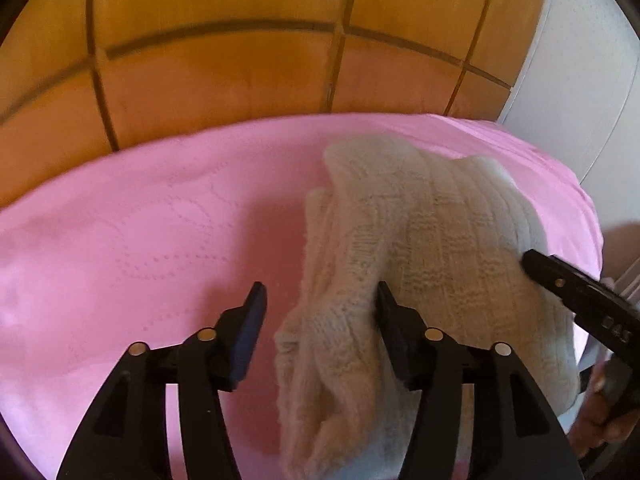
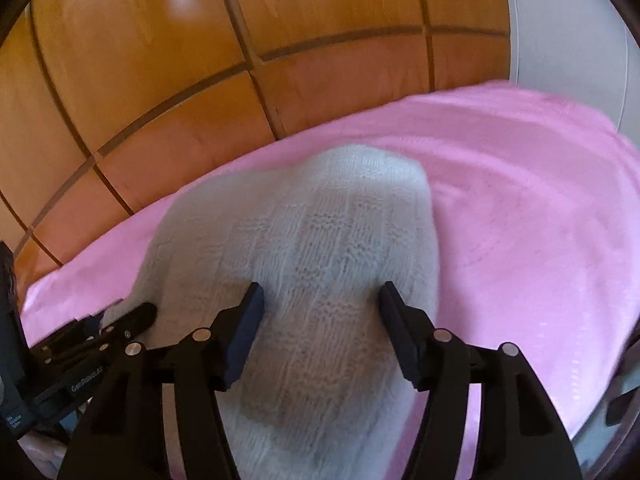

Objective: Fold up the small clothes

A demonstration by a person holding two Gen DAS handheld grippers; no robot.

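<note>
Cream knit: a small knitted garment (image 1: 420,248) lies on the pink cover (image 1: 140,220), bunched and doubled over on itself, well short of a flat, squared fold.
Garment position: toward the right end of the cover as the left wrist view shows it, with bare pink on its left and a thinner strip beyond it.
Garment texture: chunky ribbed stitch in blocks and columns, fuzzy at the edges, thick and soft; it stands up in a rounded hump and does not lie flat.
Garment shape: one loose lobe trails toward the left camera; the far end is rounded. Which piece of clothing it is I cannot tell.
Cover: smooth pink fabric with a faint dotted quilting pattern.
Backdrop: glossy orange-brown wood panels (image 2: 160,80) with dark seams rise behind the cover.
Left gripper (image 1: 320,308): jaws spread, straddling the garment's left lobe; the right pad lies against the knit, the left pad is clear of it, so nothing is pinched.
Right gripper (image 2: 320,304): jaws spread over the middle of the hump, knit showing between them, no squeeze visible.
Progress, judged: a rough first fold appears made; the pile is uneven.
Remaining, judged: flatten the hump, align the edges, tuck in the loose lobe.
</note>
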